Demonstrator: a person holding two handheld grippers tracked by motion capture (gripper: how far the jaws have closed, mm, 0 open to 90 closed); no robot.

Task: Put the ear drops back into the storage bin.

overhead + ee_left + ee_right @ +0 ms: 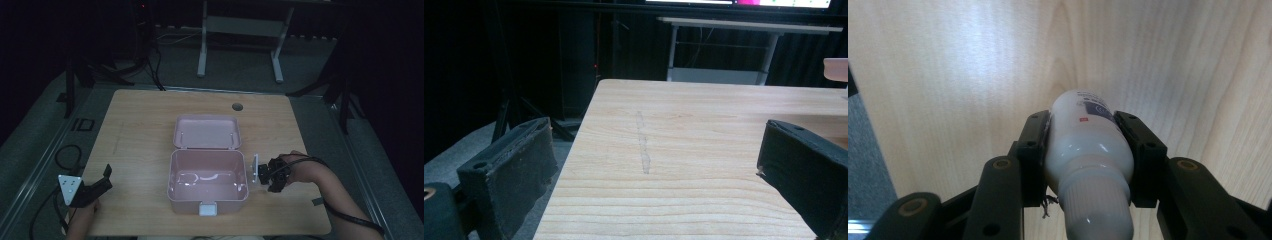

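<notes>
An open pink box (207,197) stands mid-table, its lid (207,132) tilted back behind it and a white latch (207,209) at its front. Its inside looks bare. Just right of the box, my right gripper (267,175) hangs low over the wood. It (1083,125) is shut on a white bottle (1088,145) with a ribbed cap that points back toward the camera and a label at the far end. My left gripper (106,178) rests near the table's front left corner, its jaws (654,135) wide apart over bare wood.
The wooden table (145,130) has a round cable hole (237,106) at the back. A faint grey streak (643,145) marks the wood ahead of the left gripper. A white-legged desk (240,30) stands beyond on the dark floor. Cables (67,155) lie left of the table.
</notes>
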